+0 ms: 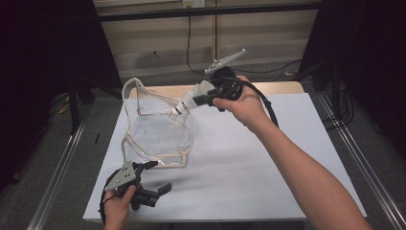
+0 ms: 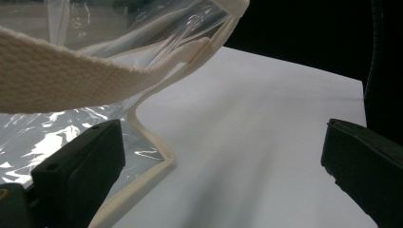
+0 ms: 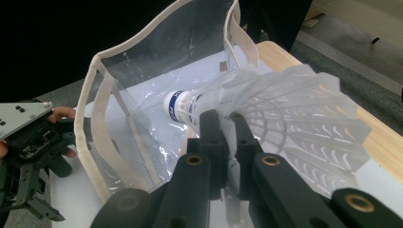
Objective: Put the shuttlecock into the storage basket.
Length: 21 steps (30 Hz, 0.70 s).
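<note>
A white shuttlecock (image 1: 187, 101) with a blue-banded cork tip is pinched at its skirt by my right gripper (image 1: 201, 99), which is shut on it. In the right gripper view the shuttlecock (image 3: 294, 109) points cork-first into the open mouth of a clear plastic bag (image 3: 142, 57) with cream trim. The bag (image 1: 158, 129) stands open on the white board, left of centre. My left gripper (image 1: 159, 176) sits just in front of the bag's near corner, jaws wide apart. In the left gripper view, the left gripper (image 2: 221, 166) has nothing between its jaws, with the bag's trim (image 2: 152, 142) by one jaw.
The white board (image 1: 268, 158) covers the table, with a wooden edge (image 1: 282, 87) showing behind it. Metal rails (image 1: 57, 167) run along both sides. A black cable (image 1: 268, 103) trails from the right gripper over the person's wrist. The bag's cream strap (image 2: 71, 71) hangs close above the left gripper.
</note>
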Tool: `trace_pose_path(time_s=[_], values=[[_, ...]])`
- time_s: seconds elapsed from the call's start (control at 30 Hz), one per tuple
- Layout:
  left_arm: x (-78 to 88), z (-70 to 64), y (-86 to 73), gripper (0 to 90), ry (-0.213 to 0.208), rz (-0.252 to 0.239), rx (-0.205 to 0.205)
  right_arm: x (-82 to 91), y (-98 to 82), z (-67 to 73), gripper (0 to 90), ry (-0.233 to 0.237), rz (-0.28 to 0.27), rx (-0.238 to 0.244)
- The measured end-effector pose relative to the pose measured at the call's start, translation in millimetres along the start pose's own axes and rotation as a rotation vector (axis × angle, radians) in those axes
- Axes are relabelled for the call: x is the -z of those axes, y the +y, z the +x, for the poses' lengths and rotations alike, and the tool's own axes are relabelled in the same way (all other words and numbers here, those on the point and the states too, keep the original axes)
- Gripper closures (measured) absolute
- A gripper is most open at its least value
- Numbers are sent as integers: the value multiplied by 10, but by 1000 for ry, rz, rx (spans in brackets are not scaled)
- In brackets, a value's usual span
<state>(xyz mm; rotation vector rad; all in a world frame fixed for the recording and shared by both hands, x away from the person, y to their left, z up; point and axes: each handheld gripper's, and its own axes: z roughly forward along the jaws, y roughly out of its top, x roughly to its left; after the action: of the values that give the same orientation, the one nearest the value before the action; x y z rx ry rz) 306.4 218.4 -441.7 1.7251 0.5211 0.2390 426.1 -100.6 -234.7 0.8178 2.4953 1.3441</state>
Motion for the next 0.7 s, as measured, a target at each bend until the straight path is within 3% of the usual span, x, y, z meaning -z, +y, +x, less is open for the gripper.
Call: trace_pose_path(time_s=[0.7], values=[[-2,1,-1,9,-1,-1,0,-151,82,121,881,14,5,29]])
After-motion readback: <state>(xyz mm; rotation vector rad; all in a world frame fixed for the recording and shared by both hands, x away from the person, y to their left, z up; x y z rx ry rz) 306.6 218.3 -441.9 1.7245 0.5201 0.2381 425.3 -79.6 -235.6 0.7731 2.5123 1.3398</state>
